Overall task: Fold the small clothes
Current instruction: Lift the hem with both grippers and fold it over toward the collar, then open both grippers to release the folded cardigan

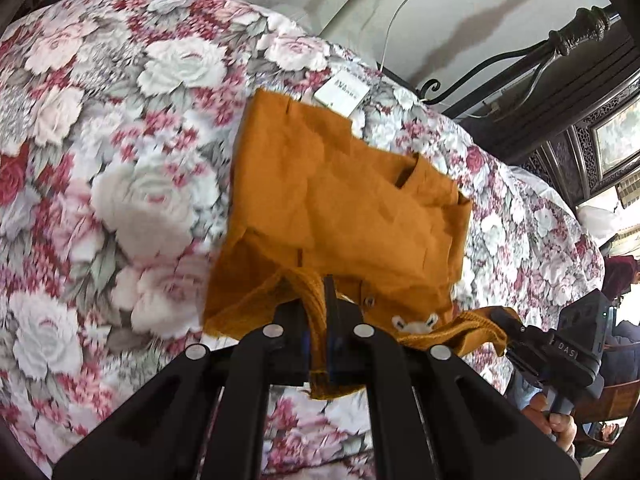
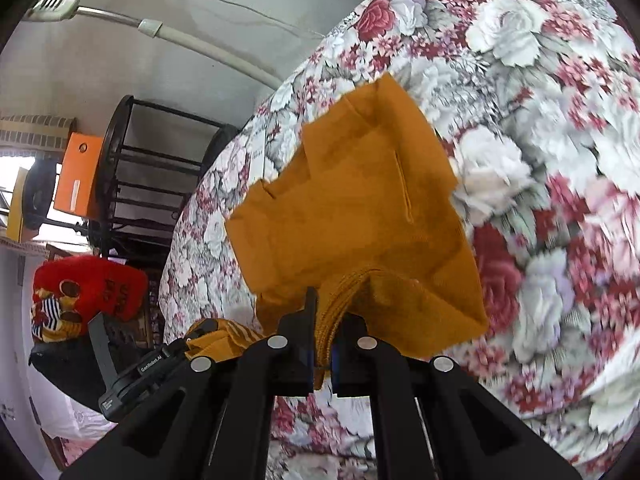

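Left wrist view shows my left gripper (image 1: 320,316) pinching the ribbed hem of the little orange top (image 1: 340,200). My right gripper (image 2: 326,328) pinches the other hem corner. I hold it up over the flowery bed (image 1: 120,160) so it hangs flat for folding. Its white tag (image 1: 341,91) is too blurry to read.

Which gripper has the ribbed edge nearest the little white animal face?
The left gripper: the animal face sits just right of its fingers on the mustard garment. None shows beside the right gripper.
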The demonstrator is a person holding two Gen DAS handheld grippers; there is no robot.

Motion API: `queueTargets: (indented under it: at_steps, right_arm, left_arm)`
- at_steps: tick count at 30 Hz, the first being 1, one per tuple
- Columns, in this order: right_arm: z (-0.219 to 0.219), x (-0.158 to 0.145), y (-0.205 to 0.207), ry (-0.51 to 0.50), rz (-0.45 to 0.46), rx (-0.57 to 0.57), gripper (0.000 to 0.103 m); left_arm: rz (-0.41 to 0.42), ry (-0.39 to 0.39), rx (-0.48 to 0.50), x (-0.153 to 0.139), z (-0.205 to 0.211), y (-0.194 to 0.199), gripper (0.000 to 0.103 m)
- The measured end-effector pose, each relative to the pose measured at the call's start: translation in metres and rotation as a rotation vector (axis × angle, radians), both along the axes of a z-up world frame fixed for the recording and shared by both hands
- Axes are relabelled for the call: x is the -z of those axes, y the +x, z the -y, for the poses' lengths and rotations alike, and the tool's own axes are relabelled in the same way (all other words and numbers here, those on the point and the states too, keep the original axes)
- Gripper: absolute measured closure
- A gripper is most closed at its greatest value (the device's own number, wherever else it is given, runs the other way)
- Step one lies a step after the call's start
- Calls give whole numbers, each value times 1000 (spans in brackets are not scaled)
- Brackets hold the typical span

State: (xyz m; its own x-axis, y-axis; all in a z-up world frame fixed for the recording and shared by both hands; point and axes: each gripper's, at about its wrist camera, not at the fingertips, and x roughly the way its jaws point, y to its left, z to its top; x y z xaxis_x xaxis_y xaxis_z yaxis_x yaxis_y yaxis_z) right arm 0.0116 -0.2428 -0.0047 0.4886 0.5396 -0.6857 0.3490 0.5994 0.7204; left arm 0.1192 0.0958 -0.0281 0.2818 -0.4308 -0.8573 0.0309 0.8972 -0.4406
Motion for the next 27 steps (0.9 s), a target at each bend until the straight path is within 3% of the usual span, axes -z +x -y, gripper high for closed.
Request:
queueTargets:
  at_steps: [15, 27]
  right_arm:
    - [13, 10, 62, 33, 20, 49, 97]
    - [29, 30, 94, 51, 40, 91, 97]
  left_arm:
    - [-4, -57, -55, 5, 9, 63, 99]
    - [7, -50, -79, 17, 10, 94, 99]
